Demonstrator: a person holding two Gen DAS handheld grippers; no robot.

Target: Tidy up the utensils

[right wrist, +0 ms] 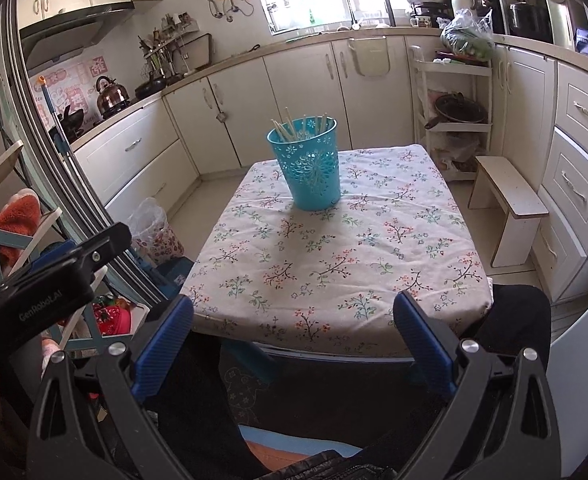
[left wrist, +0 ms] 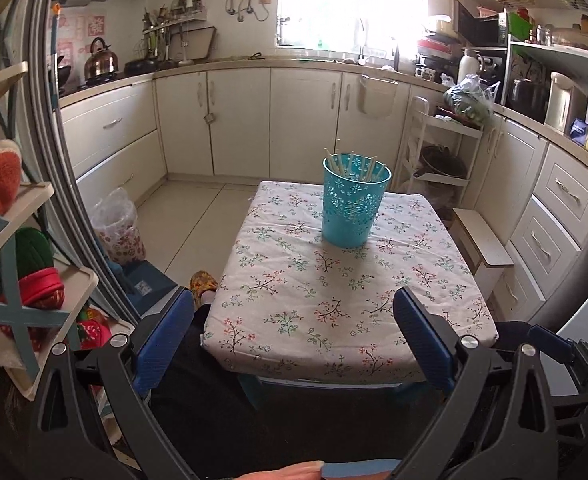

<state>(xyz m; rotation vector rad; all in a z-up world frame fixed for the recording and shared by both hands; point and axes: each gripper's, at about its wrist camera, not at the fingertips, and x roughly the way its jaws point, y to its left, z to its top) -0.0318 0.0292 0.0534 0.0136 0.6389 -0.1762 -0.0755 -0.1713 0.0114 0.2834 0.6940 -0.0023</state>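
Blue-padded jaws are seen at the bottom of both wrist views. On the left gripper (left wrist: 294, 336) the jaws are spread wide apart and nothing is held between them; the right gripper (right wrist: 293, 334) is in the same condition, jaws apart and empty. Both grippers are held back from the near edge of the table (right wrist: 434, 312), above the operator's lap, and no contact with any object is made.

Beyond the jaws, a floral tablecloth (left wrist: 334, 304) is found covering the whole table. Only one object is carried on it: a turquoise perforated holder (left wrist: 354, 204), standing upright toward the far edge, roughly midway between the side edges. Pale chopsticks (left wrist: 354, 166) are stood inside it, leaning against the rim with their tips projecting above it. No loose utensil is visible on the cloth, so the task is judged complete or nearly so.

The following hazards are to be considered:
- The holder looks light and tall. It is likely to be tipped or slid if its rim is struck by a jaw during any approach.
- The projecting chopstick tips can be caught by an open jaw and levered out.
- The cloth may be dragged if it is pressed, and the holder carried with it.
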